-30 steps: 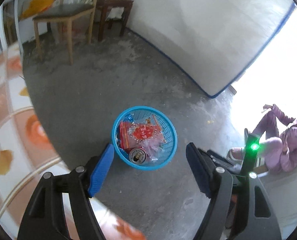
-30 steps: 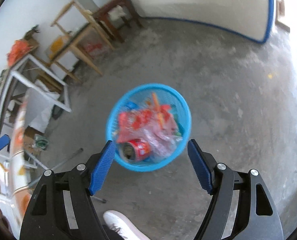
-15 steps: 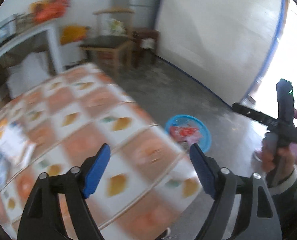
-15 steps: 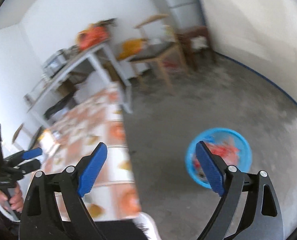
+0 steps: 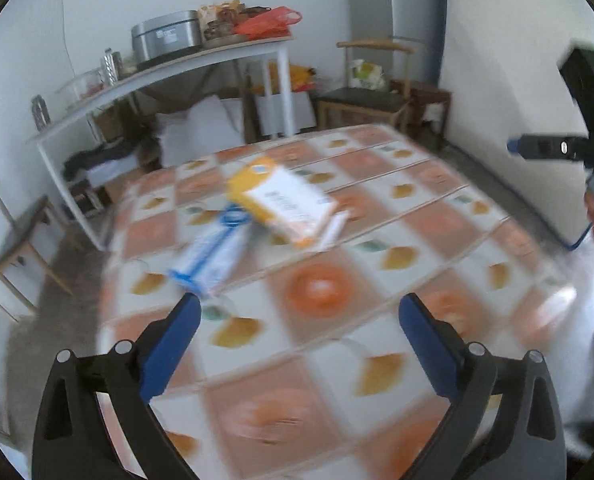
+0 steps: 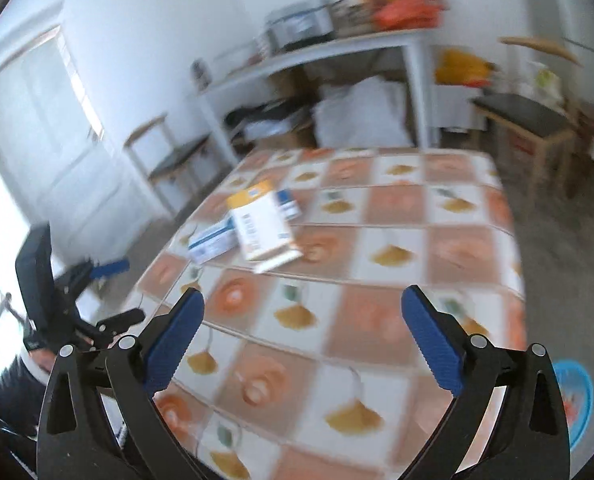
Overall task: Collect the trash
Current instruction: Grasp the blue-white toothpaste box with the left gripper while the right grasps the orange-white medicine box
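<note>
An orange-and-white box (image 5: pixel 283 200) (image 6: pixel 261 226) and a blue-and-white box (image 5: pixel 211 256) (image 6: pixel 213 242) lie side by side on the table with the orange checked cloth (image 5: pixel 377 256) (image 6: pixel 397 248). My left gripper (image 5: pixel 297 340) is open and empty above the table's near part. My right gripper (image 6: pixel 303 328) is open and empty, also over the table. The blue trash basket (image 6: pixel 577 400) shows on the floor at the lower right in the right wrist view. Both views are motion-blurred.
A white side table (image 5: pixel 201 64) with a metal pot and bags stands by the back wall. Wooden chairs (image 5: pixel 369 100) stand behind the table. The right gripper shows in the left wrist view (image 5: pixel 553 148); the left gripper shows in the right wrist view (image 6: pixel 97 280).
Both grippers have swung up and away from the blue basket on the floor to the table. The boxes on the cloth have come into view. Both stay open and empty.
</note>
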A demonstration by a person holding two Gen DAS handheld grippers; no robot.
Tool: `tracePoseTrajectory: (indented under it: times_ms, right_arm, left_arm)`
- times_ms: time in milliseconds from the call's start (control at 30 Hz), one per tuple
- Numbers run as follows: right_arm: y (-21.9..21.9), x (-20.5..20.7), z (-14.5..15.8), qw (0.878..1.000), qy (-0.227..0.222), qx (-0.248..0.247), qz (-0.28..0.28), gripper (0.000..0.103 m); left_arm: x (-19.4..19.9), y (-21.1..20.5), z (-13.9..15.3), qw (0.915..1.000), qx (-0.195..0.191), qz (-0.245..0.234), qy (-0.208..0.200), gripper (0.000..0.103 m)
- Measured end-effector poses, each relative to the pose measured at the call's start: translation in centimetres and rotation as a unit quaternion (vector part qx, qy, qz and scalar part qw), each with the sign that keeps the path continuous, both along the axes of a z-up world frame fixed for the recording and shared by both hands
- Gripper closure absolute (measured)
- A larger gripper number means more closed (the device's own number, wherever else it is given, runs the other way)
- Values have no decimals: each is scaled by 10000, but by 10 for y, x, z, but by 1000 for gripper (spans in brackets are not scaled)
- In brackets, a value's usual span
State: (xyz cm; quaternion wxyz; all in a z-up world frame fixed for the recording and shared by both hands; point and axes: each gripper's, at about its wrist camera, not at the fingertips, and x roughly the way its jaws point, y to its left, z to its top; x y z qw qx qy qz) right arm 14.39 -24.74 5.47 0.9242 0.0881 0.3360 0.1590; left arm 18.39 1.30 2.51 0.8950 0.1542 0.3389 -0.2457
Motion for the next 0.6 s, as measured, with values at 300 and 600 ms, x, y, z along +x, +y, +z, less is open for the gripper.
tracePoseTrajectory:
  times_ms: [300, 600]
  right_arm:
    - [106, 111, -16, 9913, 202, -923, 917, 8]
    - [142, 174, -62, 9781, 564, -1632, 1161, 8]
  left_arm:
    - [99, 22, -36, 9982, 513, -303, 79, 6]
    - [163, 18, -77, 9950, 436, -306, 845, 20]
